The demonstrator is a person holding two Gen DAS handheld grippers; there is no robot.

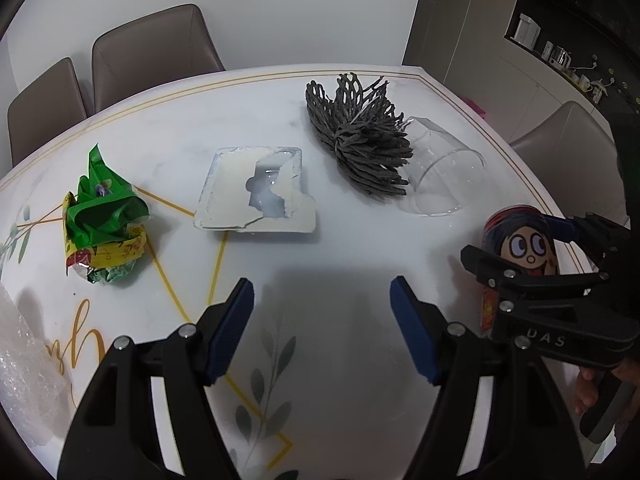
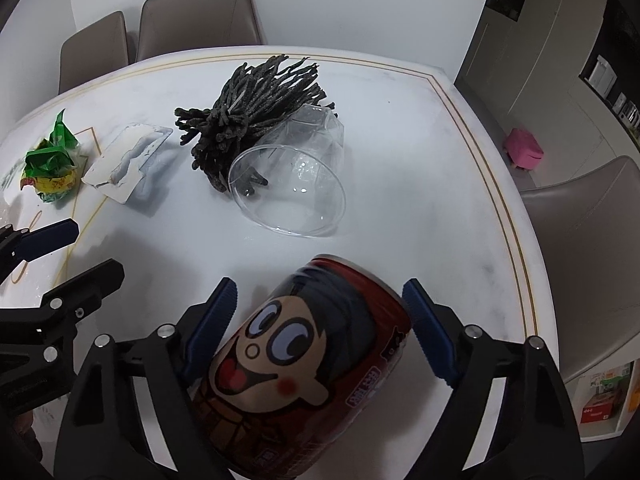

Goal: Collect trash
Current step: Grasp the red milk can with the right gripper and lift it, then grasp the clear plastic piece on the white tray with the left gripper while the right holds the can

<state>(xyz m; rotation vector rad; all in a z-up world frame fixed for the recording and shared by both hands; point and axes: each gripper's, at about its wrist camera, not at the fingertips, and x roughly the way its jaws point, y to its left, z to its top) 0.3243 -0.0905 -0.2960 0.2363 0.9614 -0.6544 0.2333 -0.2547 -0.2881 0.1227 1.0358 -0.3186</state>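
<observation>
A red drink can (image 2: 304,360) with a cartoon face stands near the table's right edge, between the blue pads of my right gripper (image 2: 320,284). The jaws bracket it closely, with a thin gap at the right pad, so the can is not gripped. The left wrist view shows the same can (image 1: 524,244) inside the right gripper (image 1: 524,240). My left gripper (image 1: 322,292) hangs open over bare tabletop with nothing between its fingers. On the table lie a crumpled green and yellow wrapper (image 1: 104,220), a torn white blister tray (image 1: 256,196), a dark grey foam net (image 1: 360,136) and a clear plastic cup (image 1: 444,172) on its side.
Bubble wrap (image 1: 24,360) lies at the near left. The white marble table (image 2: 460,184) has a gold-lined edge close to the can's right. Brown chairs (image 1: 156,52) stand behind the table, and another chair (image 2: 592,220) at its right. A pink stool (image 2: 522,152) sits on the floor.
</observation>
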